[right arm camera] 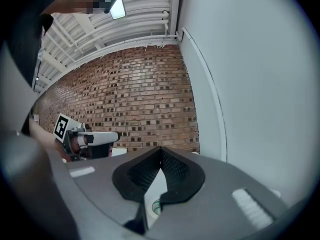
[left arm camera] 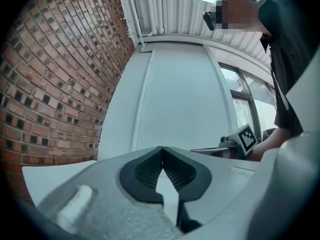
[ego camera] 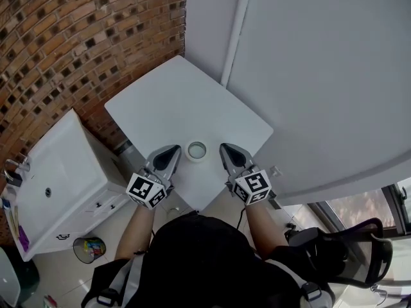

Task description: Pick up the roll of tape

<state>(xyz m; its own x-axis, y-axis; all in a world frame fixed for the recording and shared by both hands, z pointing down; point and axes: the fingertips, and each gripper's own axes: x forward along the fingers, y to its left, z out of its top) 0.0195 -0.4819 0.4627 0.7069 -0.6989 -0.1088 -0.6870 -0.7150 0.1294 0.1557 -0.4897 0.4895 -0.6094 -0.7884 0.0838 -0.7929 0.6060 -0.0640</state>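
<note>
A small white roll of tape (ego camera: 196, 150) lies flat on the white square table (ego camera: 173, 104), near its front edge. My left gripper (ego camera: 174, 149) rests just left of the roll and my right gripper (ego camera: 225, 148) just right of it, both level and apart from the roll. In the left gripper view the jaws (left arm camera: 161, 150) meet at the tips with nothing between them. The right gripper (right arm camera: 161, 149) is shut and empty too; a sliver of the roll (right arm camera: 156, 206) shows through the gap below its pads.
A brick wall (ego camera: 77, 37) stands on the left and a white wall (ego camera: 321, 69) behind the table. A white cabinet (ego camera: 58, 172) sits close to the table's left side, with a bin (ego camera: 90, 249) below. A dark chair (ego camera: 347, 249) is at the lower right.
</note>
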